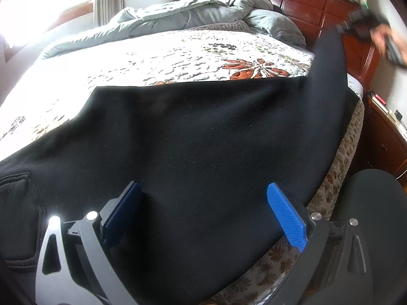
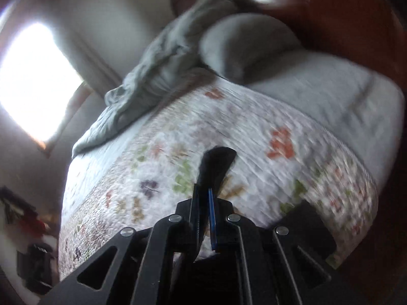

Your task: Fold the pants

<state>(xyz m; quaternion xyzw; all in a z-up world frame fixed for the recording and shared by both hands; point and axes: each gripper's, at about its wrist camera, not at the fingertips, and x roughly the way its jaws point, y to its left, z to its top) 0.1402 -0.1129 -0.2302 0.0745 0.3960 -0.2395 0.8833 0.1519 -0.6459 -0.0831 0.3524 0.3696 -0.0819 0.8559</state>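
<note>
Black pants [image 1: 198, 137] lie spread across the near side of a bed with a floral quilt [image 1: 162, 56]. My left gripper [image 1: 203, 198] is open, its blue pads [image 1: 286, 216] wide apart just above the pants' near part. My right gripper [image 2: 204, 193] is shut on a corner of the pants [image 2: 216, 162] and holds it lifted above the quilt [image 2: 178, 139]. In the left wrist view the right gripper [image 1: 356, 25] shows blurred at the far right, with the cloth stretched up to it.
A crumpled grey duvet [image 1: 198, 12] and pillow [image 2: 244, 45] lie at the head of the bed by a red-brown wooden headboard [image 1: 318, 7]. A wooden nightstand [image 1: 386, 132] stands right of the bed. A bright window [image 2: 33, 81] is at left.
</note>
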